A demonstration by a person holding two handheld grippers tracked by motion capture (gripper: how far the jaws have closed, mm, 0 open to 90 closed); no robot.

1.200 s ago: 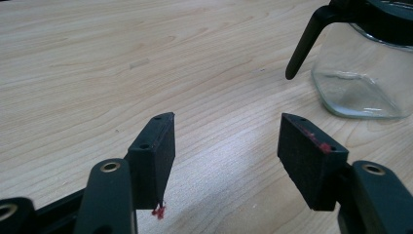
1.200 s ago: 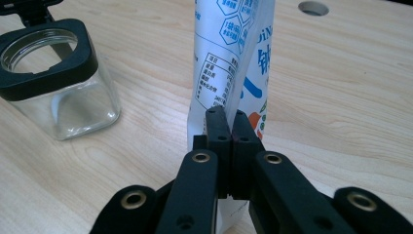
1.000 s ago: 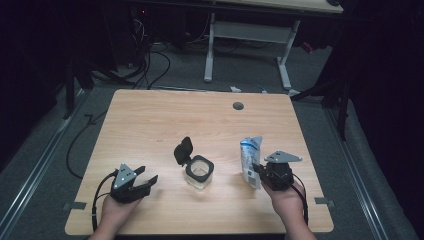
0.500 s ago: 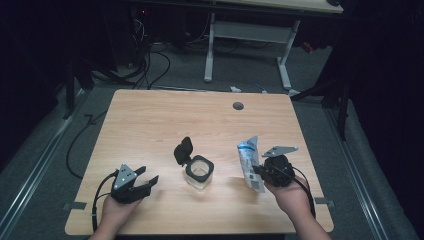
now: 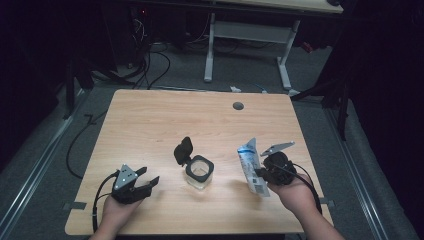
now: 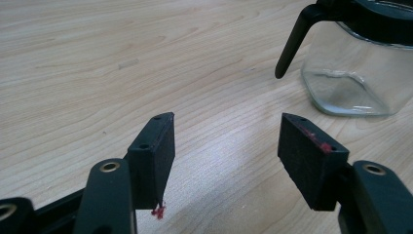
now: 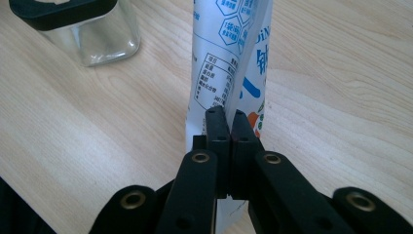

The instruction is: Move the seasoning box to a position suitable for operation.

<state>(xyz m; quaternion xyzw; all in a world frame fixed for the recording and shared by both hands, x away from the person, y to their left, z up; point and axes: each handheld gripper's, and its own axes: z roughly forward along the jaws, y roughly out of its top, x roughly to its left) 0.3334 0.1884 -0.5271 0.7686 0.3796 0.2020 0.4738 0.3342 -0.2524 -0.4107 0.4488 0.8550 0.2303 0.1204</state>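
On the table [image 5: 150,125], the clear glass jar [image 5: 199,172], rigid, breakable, apparently empty with its black lid flipped open, is set near the soft, light, crushable sachet [image 5: 251,167], which is pinched near its lower end by the fully closed right gripper [image 7: 227,127], while the left gripper [image 6: 229,146] is held wide open, empty.

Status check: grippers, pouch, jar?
Right gripper shut on pouch, held above table. Left gripper open, empty. Glass jar lid open, path clear.
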